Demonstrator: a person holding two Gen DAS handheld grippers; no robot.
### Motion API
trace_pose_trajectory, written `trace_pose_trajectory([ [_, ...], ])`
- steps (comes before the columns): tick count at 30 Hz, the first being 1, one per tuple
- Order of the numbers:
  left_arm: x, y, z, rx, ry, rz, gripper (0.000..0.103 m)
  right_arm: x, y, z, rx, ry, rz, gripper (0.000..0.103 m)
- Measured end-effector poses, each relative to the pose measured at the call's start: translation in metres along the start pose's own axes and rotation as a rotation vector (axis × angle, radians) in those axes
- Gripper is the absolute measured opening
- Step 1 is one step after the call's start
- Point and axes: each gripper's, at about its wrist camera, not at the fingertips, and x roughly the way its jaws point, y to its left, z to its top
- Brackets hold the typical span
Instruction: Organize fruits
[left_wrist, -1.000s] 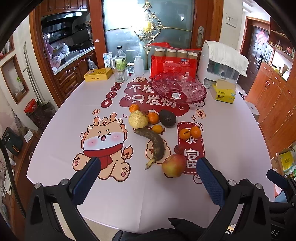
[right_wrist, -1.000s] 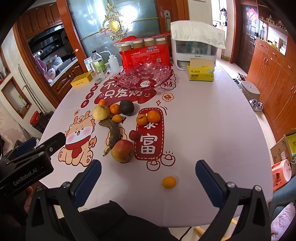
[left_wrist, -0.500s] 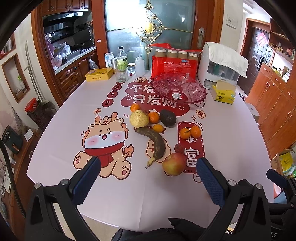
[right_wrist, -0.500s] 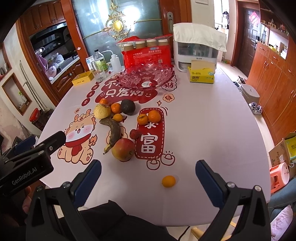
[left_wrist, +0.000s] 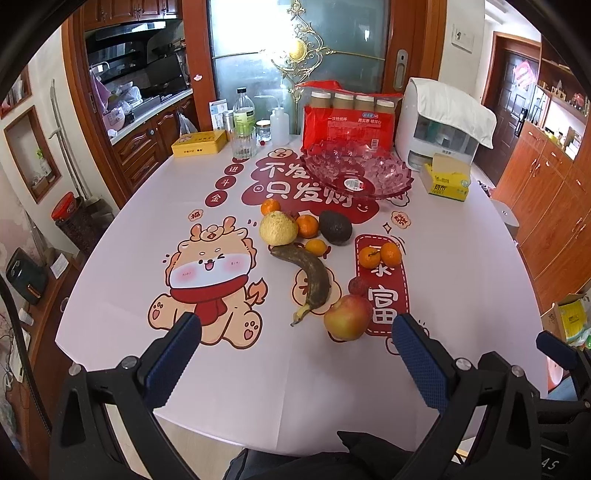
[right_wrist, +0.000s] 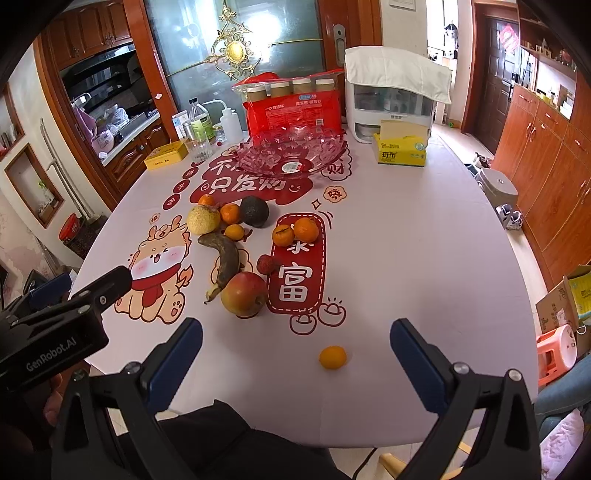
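Fruit lies mid-table: a red apple (left_wrist: 348, 317) (right_wrist: 244, 294), a dark banana (left_wrist: 310, 277) (right_wrist: 225, 260), a yellow pear (left_wrist: 278, 229), an avocado (left_wrist: 335, 226) (right_wrist: 254, 211), several tangerines (left_wrist: 380, 255) (right_wrist: 295, 232) and a lychee (right_wrist: 266, 264). One small orange (right_wrist: 332, 357) lies alone near the front edge. An empty pink glass bowl (left_wrist: 356, 173) (right_wrist: 291, 153) stands behind the fruit. My left gripper (left_wrist: 295, 354) is open and empty above the front edge. My right gripper (right_wrist: 295, 350) is open and empty, with the lone orange between its fingers' line of sight.
At the back stand a red pack of cups (left_wrist: 349, 122), a white dispenser (left_wrist: 439, 125), a yellow tissue box (left_wrist: 447, 181), bottles (left_wrist: 243, 125) and a yellow tin (left_wrist: 199, 143). The left gripper's body (right_wrist: 55, 332) shows at the left of the right wrist view.
Both views have shifted slightly forward and up. The fruit has not moved and both grippers stay open.
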Motion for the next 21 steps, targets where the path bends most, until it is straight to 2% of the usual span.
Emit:
trace_pose_trajectory([
  [8, 0.003, -0.003, -0.005, 0.006, 0.025, -0.009, 0.102, -0.005, -0.010, -0.001, -0.035, -0.014, -0.018, 0.102],
  [14, 0.021, -0.010, 0.000, 0.007, 0.097, -0.038, 0.102, 0.003, -0.019, -0.002, -0.065, -0.019, -0.018, 0.102],
  [21, 0.056, -0.032, 0.013, 0.075, 0.201, -0.052, 0.102, 0.016, -0.033, -0.007, -0.106, -0.017, -0.051, 0.102],
])
